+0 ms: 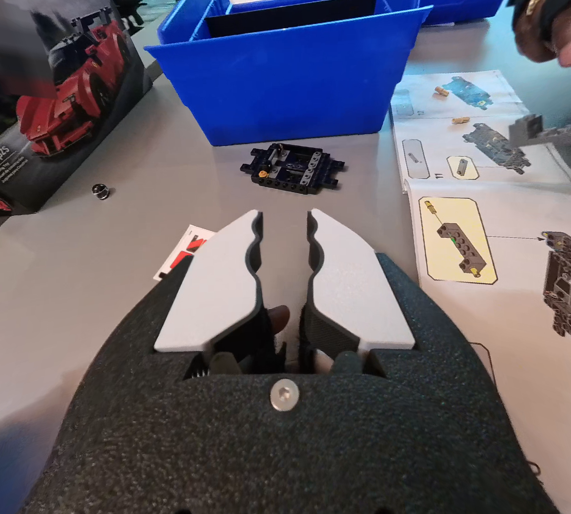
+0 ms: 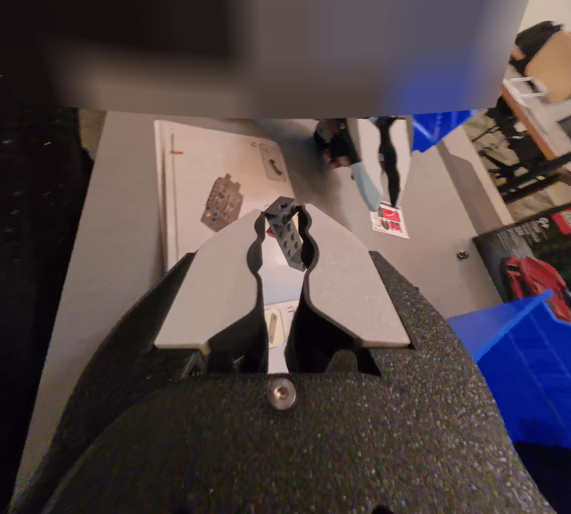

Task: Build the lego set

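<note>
1. The right gripper (image 2: 281, 212) holds a dark grey brick (image 2: 287, 236) between its tips, above the open instruction booklet (image 2: 197, 159). The brick sits skewed: only its upper end appears clamped, and the rest hangs back between the jaws.
2. The left gripper (image 1: 285, 215) is empty, its jaws narrowly parted, hovering just above the grey table (image 1: 154, 159). The partly built black chassis (image 1: 292, 168) lies directly ahead of its tips, in front of the blue bin (image 1: 278, 82).
3. Risk: the brick pivots or slips during transfer. Cause: a small, off-centre contact patch near the fingertips. A drop would likely land it on the booklet or let it bounce off the table.
4. Risk: the skewed brick meets the chassis at an angle and fails to seat. Cause: its long axis is not aligned with the jaws, so the approach angle is hard to judge.
5. Risk: the chassis slides when pressed. Cause: it rests loose on a smooth surface and the left gripper does not brace it.
6. Risk: the left gripper's tips catch the sticker sheet (image 1: 185, 249) lying just to their left, under the finger.
7. A small loose round part (image 1: 100, 191) lies far left of the left gripper, near the set box (image 1: 71, 82); a sweep could knock it away.
</note>
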Available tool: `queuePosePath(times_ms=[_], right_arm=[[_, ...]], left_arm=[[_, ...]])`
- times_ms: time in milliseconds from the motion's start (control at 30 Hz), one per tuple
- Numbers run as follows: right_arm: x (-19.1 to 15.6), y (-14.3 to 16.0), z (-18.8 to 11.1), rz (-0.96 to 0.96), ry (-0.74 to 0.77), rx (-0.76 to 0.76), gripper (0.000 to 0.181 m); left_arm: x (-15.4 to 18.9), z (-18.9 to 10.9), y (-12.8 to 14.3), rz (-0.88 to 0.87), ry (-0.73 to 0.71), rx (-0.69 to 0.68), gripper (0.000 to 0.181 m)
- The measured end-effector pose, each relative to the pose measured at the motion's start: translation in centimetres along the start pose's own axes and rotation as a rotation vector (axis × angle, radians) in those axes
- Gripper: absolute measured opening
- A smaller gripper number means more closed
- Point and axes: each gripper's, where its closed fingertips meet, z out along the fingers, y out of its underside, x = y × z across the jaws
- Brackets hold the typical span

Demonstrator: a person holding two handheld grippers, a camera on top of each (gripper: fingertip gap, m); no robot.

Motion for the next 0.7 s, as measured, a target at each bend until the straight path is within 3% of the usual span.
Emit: queuePosePath(times_ms=[267,467,567,700], right_arm=[[1.5,0.2,-0.3,0.036,0.149,0.072,0.021],[1.9,-0.2,-2.0,0.035,0.208,0.126,0.021],[2.9,-0.6,-3.9,0.062,0.25,0.175,0.021],[5.2,-1.5,-6.0,0.161,0.306,0.225,0.021]], left_arm=[[-0.1,-1.6,-2.9,0.089,-0.081,0.074,0.056],[2.2,-2.7,-10.0,0.088,-0.153,0.249,0.054],[4.9,-2.7,-14.0,0.111,-0.158,0.239,0.057],[7.7,-5.3,-18.0,0.151,-0.301,0.253,0.057]])
